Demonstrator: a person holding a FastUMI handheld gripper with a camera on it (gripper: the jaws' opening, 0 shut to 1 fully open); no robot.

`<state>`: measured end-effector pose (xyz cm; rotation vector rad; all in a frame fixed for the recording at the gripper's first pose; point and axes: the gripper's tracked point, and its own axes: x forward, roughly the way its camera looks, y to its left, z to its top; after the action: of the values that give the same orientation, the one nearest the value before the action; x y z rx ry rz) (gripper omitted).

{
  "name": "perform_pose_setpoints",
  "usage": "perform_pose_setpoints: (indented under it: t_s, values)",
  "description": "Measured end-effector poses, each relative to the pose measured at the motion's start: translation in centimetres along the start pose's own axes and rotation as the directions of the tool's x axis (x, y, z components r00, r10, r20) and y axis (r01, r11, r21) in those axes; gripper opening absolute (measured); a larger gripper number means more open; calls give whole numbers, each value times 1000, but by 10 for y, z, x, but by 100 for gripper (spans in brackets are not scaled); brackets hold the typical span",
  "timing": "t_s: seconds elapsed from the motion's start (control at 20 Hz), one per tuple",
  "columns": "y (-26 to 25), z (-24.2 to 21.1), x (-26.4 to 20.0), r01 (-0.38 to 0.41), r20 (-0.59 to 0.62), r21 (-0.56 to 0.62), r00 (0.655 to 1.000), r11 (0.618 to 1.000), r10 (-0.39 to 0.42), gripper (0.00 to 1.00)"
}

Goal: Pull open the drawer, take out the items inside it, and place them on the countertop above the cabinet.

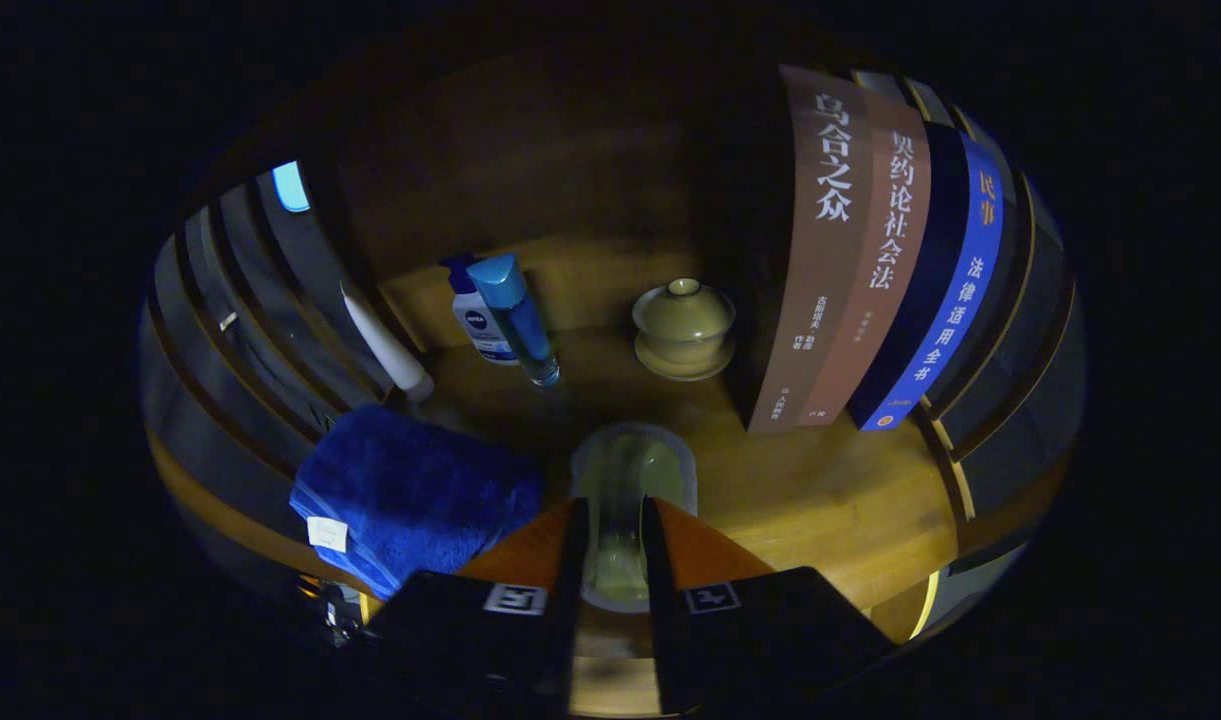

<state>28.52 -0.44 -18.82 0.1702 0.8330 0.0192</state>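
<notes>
Jaws clamped on a clear glass cup (632, 500), gripper (615, 545) over the wooden countertop (820, 500).
Blue towel (415, 495) lies left of the fingers; lidded tea bowl (684, 328), blue bottles (510, 315) and upright books (870, 260) stand beyond.

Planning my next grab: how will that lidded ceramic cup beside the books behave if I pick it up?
The lidded cup looks glazed, so probably slippery and fragile. Its lid seems loose and may slide. The gripper is shut on a clear glass.

countertop (820, 500): smooth wood; towel (410, 495): fluffy cloth; lidded cup (683, 328): glossy ceramic; fingers (573, 545): matt
</notes>
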Motion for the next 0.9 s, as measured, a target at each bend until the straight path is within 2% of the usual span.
perform_pose_setpoints:
  t_s: [0.25,0.45,0.6,0.75,0.9]
  values:
    - [0,1,-3,-25,15,3,1000,1000,25,100]
    - [3,-4,-16,-38,43,4,998,999,38,100]
    - [5,-3,-48,-47,149,15,988,999,44,100]
    - [7,-21,-94,-60,275,14,960,998,54,99]
    - [12,-51,-148,-91,407,-15,909,996,89,99]
